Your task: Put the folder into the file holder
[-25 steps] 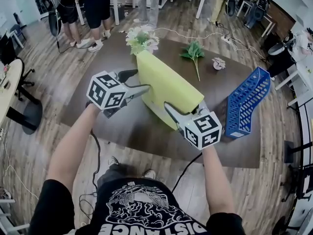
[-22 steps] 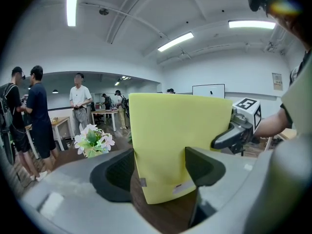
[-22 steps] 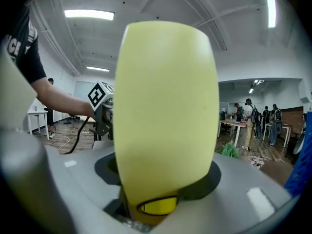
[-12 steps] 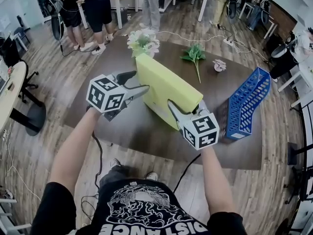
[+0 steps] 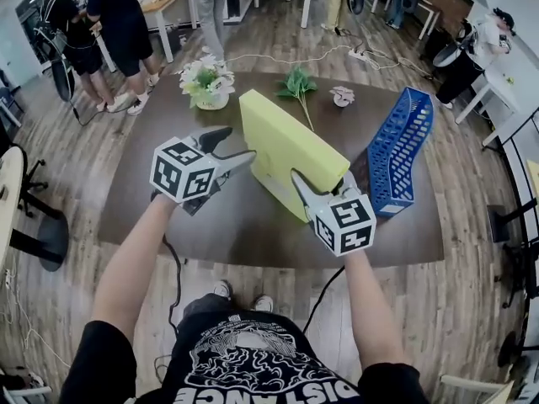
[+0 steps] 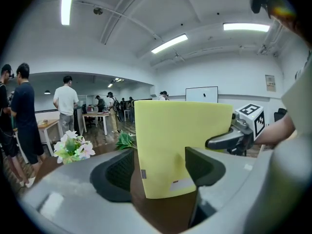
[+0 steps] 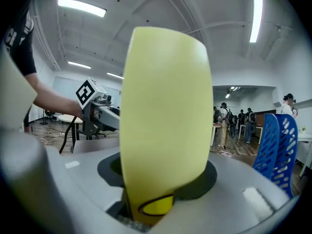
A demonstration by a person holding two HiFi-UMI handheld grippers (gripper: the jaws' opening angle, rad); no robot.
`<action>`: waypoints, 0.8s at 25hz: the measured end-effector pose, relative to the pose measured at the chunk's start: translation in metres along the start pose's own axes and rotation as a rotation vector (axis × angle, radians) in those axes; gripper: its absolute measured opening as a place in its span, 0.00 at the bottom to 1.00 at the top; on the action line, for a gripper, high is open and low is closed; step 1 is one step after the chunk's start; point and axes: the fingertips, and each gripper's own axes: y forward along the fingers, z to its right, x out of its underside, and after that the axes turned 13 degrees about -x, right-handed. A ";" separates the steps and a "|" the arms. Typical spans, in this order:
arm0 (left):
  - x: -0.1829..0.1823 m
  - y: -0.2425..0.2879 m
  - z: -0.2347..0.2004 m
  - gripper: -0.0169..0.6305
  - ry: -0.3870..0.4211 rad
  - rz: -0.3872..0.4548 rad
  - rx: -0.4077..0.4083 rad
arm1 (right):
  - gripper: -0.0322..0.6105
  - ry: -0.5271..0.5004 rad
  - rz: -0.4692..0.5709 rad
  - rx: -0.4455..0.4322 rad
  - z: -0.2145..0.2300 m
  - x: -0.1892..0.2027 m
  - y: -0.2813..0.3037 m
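My right gripper (image 5: 322,183) has just been closing, now clamped on the folder (image 5: 282,146); left gripper (image 5: 238,144) gapes; held one-sided, I fear the folder may pivot and miss the holder (image 5: 396,150) at right.

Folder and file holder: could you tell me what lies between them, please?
Nothing: the head view shows bare tabletop between folder and file holder.

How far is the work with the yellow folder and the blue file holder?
Done: the right claw has just been closing and pinches the yellow folder, which stands upright over the table. In hand: the left claw is open beside the folder's other edge and grips nothing. Left: the blue file holder stands apart to the right, so the folder must be carried there and slid in.
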 end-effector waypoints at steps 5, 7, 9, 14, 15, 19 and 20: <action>-0.010 0.027 0.034 0.55 0.009 0.021 0.078 | 0.39 0.039 0.001 0.130 0.024 0.009 -0.034; -0.015 0.037 0.050 0.56 0.018 0.030 0.125 | 0.39 0.057 -0.001 0.190 0.032 0.012 -0.049; -0.018 0.046 0.064 0.55 0.031 0.033 0.166 | 0.39 0.075 -0.003 0.243 0.037 0.015 -0.061; -0.027 0.059 0.090 0.54 0.039 0.038 0.240 | 0.38 0.106 -0.005 0.356 0.045 0.018 -0.085; -0.029 0.060 0.096 0.54 0.040 0.040 0.259 | 0.38 0.113 -0.007 0.382 0.045 0.019 -0.091; -0.031 0.067 0.118 0.54 0.061 0.042 0.329 | 0.38 0.143 -0.011 0.483 0.046 0.024 -0.113; -0.031 0.069 0.123 0.54 0.069 0.040 0.344 | 0.38 0.150 -0.010 0.508 0.046 0.025 -0.119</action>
